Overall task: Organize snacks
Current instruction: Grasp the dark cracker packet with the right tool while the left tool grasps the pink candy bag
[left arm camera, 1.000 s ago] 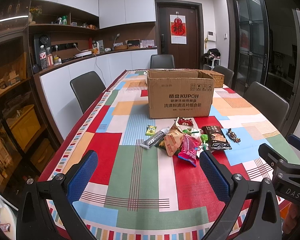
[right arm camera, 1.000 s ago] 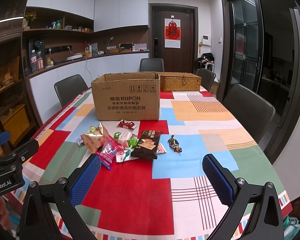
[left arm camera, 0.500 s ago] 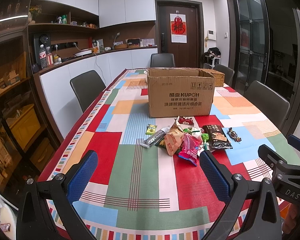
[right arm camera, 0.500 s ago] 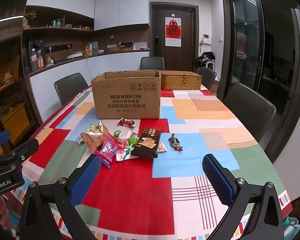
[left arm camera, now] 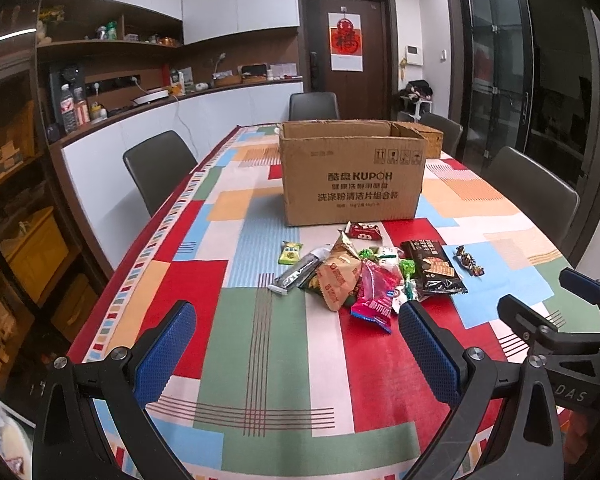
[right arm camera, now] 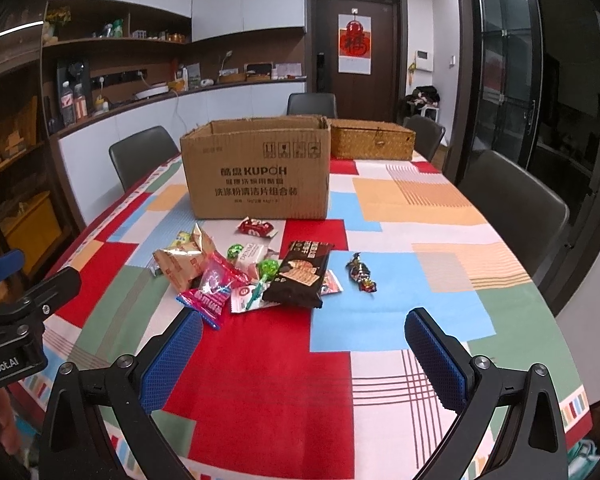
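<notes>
Hovering left tool [left arm camera: 296, 344], right tool [right arm camera: 304, 350] agape, snack pile [right arm camera: 244, 276] ahead

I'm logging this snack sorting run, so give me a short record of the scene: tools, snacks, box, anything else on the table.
left tool: open, holding nothing, above the near table edge
right tool: open, holding nothing, above the near table edge
snack pile: loose packets on the tablecloth, in front of the box
dark biscuit packet: right side of the pile
wrapped candy: lying apart, right of the pile
cardboard box: top open, contents not visible
wicker basket: lid closed, behind the box to its right
</notes>
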The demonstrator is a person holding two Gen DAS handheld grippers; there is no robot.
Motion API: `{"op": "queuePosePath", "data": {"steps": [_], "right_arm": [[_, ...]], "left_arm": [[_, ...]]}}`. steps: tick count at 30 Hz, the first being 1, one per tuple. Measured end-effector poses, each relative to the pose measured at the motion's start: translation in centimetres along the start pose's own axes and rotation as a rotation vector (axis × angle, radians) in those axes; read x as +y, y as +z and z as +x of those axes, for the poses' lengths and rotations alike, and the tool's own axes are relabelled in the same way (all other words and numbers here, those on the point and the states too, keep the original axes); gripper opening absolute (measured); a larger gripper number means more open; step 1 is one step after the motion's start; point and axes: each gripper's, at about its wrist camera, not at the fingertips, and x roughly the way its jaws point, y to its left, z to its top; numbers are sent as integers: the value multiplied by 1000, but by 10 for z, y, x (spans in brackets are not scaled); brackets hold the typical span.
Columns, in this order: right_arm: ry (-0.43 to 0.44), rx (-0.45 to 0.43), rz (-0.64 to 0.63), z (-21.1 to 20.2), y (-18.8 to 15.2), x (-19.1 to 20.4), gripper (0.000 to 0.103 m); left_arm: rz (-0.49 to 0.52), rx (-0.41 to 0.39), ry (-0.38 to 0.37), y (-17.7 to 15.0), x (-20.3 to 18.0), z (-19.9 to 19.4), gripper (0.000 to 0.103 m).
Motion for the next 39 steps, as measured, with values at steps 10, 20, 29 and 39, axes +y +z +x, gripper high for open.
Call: {"op": "queuePosePath", "data": {"steps": [10,20,29,39], "right_arm": [[20,75,-28,37,11,6,95],[56,155,-22,83,23,6,85],[60,192,-12,118,29,-2,76],[70,250,-1,153,29,-5,70]], "left_arm": [[32,63,-24,11,-2,41,91],[91,131,-137,17,-20,82,69],[146,195,-240,18,-42,116,57],[151,260,-283,12,-55,146,52]]}}
